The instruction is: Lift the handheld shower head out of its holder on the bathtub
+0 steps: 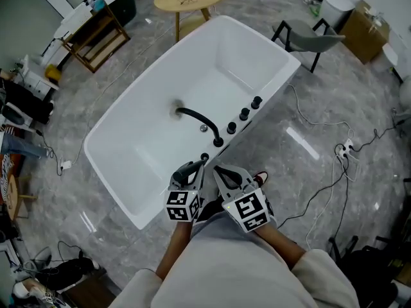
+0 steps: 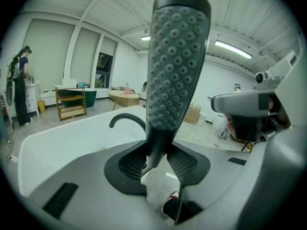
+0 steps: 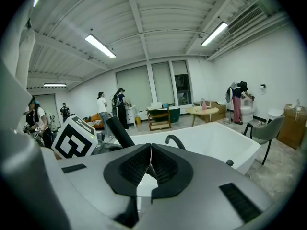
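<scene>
Left gripper (image 2: 158,163): jaws clenched on the lower handle of the grey handheld shower head with a studded spray face (image 2: 177,61). The pads press on it from both sides.
- Long axis upright. The head stands up out of the jaws with its spray face turned back toward the gripper.
- The handle's lower end shows free just beneath the pads, with floor and a red shoe behind it. Judged clear of the holder.
- No hose made out.

Right gripper (image 3: 150,164): jaws clenched together on nothing. It sits just beside the left one, on its right, and is idle.

Head view: both grippers hang just off the near long edge of the white rectangular bathtub (image 1: 122,153), toward its near end.
- The small black fitting (image 1: 204,157) on that edge, just ahead of the left jaws, is probably the holder. Too small to be sure.
- The shower head lies on the near side of it.

Further along the same edge: the black curved spout (image 1: 198,119), then a row of black round knobs (image 1: 244,114).

Judgement: the left hand carries the move alone, and what remains is height away from that edge.
</scene>
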